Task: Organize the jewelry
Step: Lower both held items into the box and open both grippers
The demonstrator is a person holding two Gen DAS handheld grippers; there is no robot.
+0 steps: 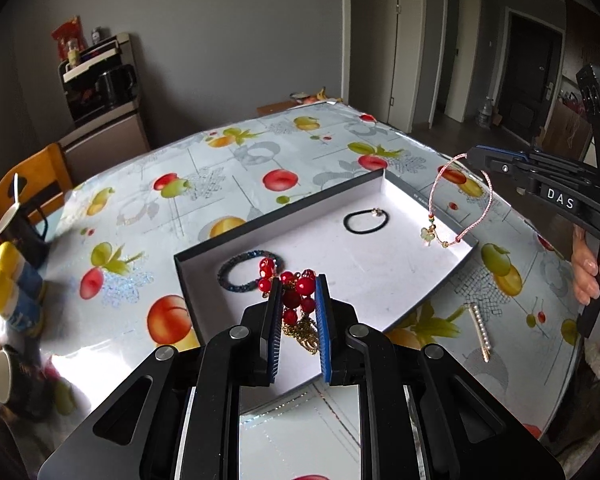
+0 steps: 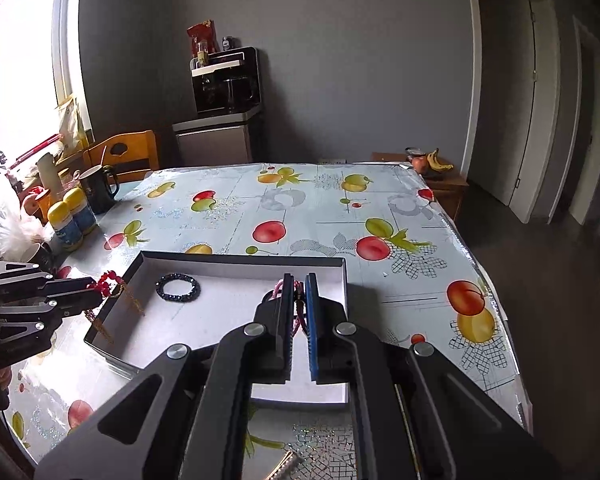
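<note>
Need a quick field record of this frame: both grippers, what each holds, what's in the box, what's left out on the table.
left gripper: shut on red bead piece with gold chain, at the box's near-left edge
right gripper: shut on pink cord bracelet, which hangs over the box's right end
box: open, white inside, dark rim
in box: dark bead bracelet, black hair tie
outside box: pearl hair clip on the tablecloth, right of the box
</note>
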